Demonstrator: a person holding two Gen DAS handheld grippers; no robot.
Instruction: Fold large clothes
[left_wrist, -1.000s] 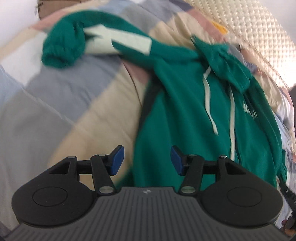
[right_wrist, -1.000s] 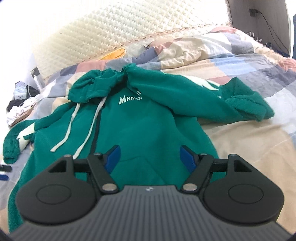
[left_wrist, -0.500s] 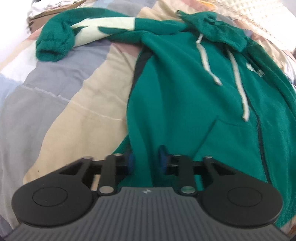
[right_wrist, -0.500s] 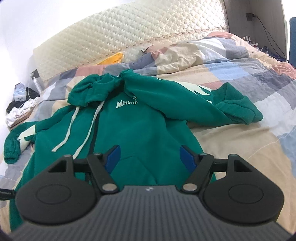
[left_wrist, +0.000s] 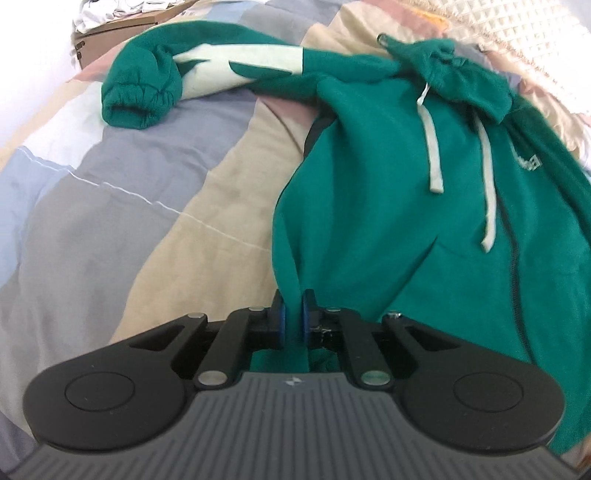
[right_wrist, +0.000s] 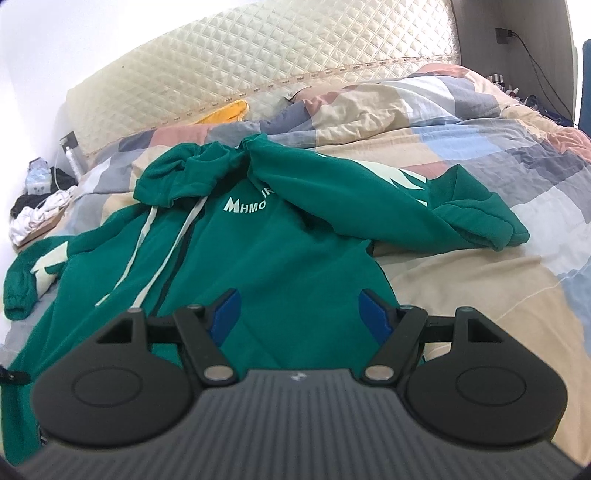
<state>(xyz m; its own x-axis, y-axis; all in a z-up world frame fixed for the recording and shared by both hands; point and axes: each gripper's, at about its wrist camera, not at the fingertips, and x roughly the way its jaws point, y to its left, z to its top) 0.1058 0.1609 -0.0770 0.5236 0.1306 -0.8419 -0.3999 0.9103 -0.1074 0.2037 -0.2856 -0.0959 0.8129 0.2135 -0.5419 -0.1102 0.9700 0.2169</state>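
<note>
A green zip hoodie (left_wrist: 388, 192) with white drawstrings lies face up on a patchwork bedspread (left_wrist: 129, 192). My left gripper (left_wrist: 291, 317) is shut on the hoodie's lower left hem edge, cloth pinched between the blue pads. One sleeve (left_wrist: 184, 77) with a white patch stretches off to the upper left. In the right wrist view the hoodie (right_wrist: 280, 258) lies spread out, its other sleeve (right_wrist: 443, 218) flung out to the right. My right gripper (right_wrist: 299, 314) is open and empty, above the hoodie's lower right part.
A cream quilted headboard (right_wrist: 277, 62) stands behind the bed. A rumpled duvet (right_wrist: 424, 107) and a yellow item (right_wrist: 225, 112) lie near it. A cardboard box with white clothes (left_wrist: 122, 14) sits at the bed's left side. A cable hangs on the wall (right_wrist: 532, 62) at right.
My left gripper moved down to the hoodie's lower left hem and closed on it. The right gripper stayed open and shifted only slightly.
</note>
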